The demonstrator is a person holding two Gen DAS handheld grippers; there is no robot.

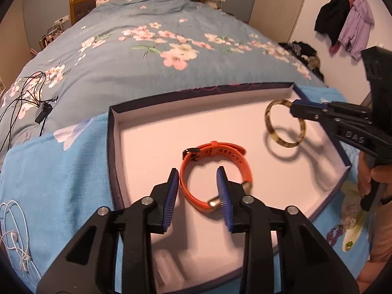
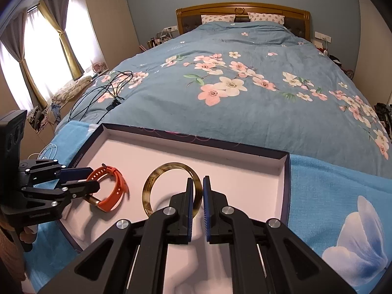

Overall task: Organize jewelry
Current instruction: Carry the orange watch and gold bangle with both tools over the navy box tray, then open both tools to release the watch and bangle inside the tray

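An orange watch band (image 1: 215, 169) with a gold case lies in the white-lined box (image 1: 152, 125); it also shows in the right wrist view (image 2: 110, 183). My left gripper (image 1: 197, 178) is open, its fingers either side of the band's near left part, one inside the loop. My right gripper (image 2: 197, 183) is shut on a tortoiseshell bangle (image 2: 156, 178) and holds it tilted above the box floor (image 2: 245, 171). The bangle (image 1: 281, 122) and the right gripper (image 1: 294, 109) also show in the left wrist view.
The box sits on a light blue flowered cloth (image 2: 330, 196) at the foot of a bed with a blue floral quilt (image 1: 159, 56). Black cables (image 1: 29, 98) lie on the quilt, white earphones (image 1: 14, 240) on the cloth. Clothes hang on a wall (image 1: 343, 22).
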